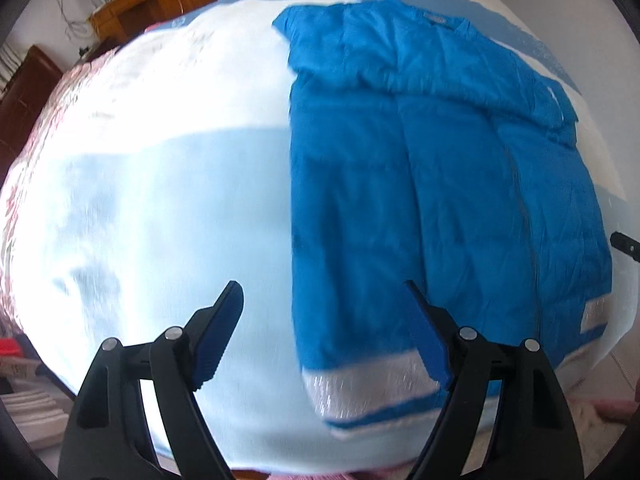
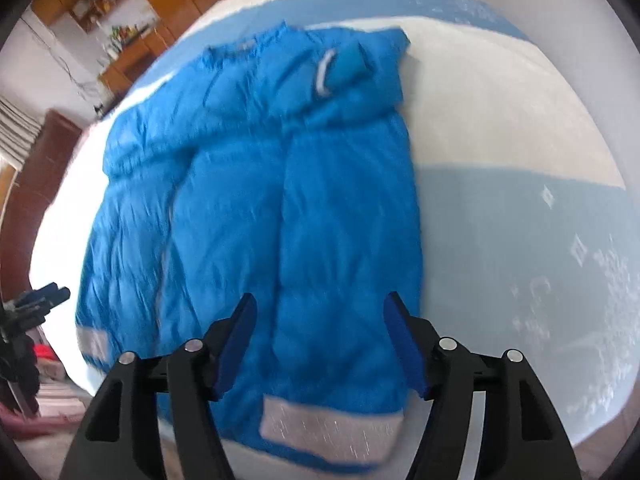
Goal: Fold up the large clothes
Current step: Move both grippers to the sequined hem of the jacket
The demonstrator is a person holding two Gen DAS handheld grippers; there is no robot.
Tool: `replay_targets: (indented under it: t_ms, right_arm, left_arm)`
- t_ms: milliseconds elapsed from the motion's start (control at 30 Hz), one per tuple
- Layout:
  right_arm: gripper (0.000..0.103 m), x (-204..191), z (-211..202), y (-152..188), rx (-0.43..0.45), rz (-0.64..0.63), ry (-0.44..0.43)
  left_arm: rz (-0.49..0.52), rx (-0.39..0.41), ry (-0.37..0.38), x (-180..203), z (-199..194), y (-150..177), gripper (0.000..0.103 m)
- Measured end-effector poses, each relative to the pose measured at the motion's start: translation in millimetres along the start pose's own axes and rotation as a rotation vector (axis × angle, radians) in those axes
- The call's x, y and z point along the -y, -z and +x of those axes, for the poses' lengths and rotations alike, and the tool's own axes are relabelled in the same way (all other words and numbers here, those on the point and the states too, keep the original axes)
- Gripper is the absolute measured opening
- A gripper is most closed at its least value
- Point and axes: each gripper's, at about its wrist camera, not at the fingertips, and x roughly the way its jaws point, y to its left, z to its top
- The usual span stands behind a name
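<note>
A blue padded jacket [image 1: 432,184] lies flat on the bed [image 1: 168,184], on a cover of white and pale blue bands. In the left wrist view it fills the right half of the frame. Its long axis runs from the lower edge of the frame to the top, with the collar at the top and the hem with its silver strip [image 1: 360,390] at the bottom. A sleeve is folded across the chest near the collar. In the right wrist view the jacket [image 2: 256,208] sits at centre, collar up, with the strip [image 2: 328,428] at the bottom.

The left gripper [image 1: 324,336] is wide open and holds nothing. The right gripper [image 2: 320,344] is also open and empty, above the hem.

A wooden shelf [image 2: 108,4] at upper left holds small items, too blurred to name.
</note>
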Motion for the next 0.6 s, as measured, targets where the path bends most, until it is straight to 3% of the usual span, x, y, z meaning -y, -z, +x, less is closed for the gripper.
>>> replay_targets:
  t_ms: [433, 600]
  right_arm:
    - [0.068, 33.0, 3.0, 58.3, -0.139, 0.060, 0.063]
    - [0.074, 46.9, 9.6, 75.6, -0.181, 0.099, 0.016]
  left_arm:
    - [0.002, -0.075, -0.009, -11.0, 13.2, 40.2, 0.079]
    - [-0.017, -0.122, 0.011, -17.2, 25.4, 51.9, 0.081]
